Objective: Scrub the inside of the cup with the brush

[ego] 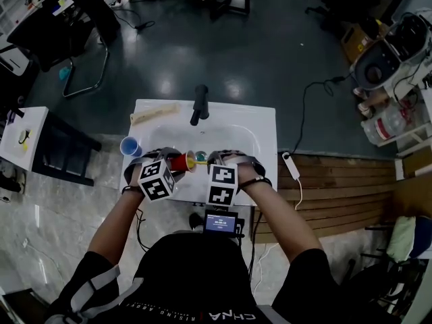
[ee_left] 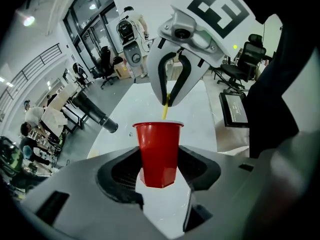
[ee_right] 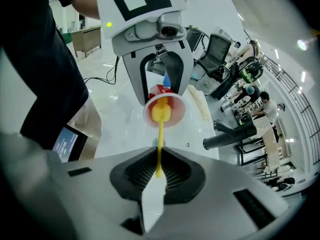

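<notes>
Left claw [ee_left: 160, 174] clamps the red cup [ee_left: 158, 149] by its sides; right claw [ee_right: 158, 174] pinches the yellow brush [ee_right: 160, 134] by its handle. Only the right gripper view sees into the cup, brush head inside; the head view places both over the white sink [ego: 253, 137], bristles unreadable.

The red cup [ego: 181, 162] lies tipped on its side above the sink [ego: 260, 121], near its front edge, mouth facing right. The thin yellow brush [ee_right: 159, 134] points straight in, its head inside the mouth.
</notes>
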Demonstrator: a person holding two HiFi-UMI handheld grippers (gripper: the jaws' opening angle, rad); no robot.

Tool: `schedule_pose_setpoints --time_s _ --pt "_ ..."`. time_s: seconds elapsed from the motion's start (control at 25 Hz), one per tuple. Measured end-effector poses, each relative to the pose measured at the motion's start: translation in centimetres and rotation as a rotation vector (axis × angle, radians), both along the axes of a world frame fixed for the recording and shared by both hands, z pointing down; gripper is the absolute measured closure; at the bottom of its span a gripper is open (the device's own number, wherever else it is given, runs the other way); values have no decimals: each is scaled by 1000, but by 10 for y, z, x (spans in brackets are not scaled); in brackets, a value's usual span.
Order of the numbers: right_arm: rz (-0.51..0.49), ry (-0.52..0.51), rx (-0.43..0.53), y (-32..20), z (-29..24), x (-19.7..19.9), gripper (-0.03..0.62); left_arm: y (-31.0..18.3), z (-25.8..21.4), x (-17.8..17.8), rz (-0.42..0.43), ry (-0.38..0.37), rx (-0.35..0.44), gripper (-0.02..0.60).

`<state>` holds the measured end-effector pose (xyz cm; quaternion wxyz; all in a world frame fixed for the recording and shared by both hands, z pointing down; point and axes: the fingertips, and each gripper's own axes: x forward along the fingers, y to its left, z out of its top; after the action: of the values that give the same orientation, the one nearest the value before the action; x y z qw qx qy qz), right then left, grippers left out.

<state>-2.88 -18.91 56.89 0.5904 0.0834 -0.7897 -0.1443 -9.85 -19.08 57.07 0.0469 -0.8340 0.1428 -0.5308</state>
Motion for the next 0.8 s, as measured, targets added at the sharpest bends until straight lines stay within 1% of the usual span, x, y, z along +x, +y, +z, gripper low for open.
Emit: schedule_pose_setpoints --time_s 0.36,0.56,0.8 --pt "-32 -18 23 13 -11 -7 556 1 13 -6 -26 0 -18 350" --pt "-16 -24 49 6 -21 -2 556 5 18 -4 -16 3 -27 350" --pt "-2 -7 44 -1 -19 8 556 6 11 2 -4 17 -20 350"
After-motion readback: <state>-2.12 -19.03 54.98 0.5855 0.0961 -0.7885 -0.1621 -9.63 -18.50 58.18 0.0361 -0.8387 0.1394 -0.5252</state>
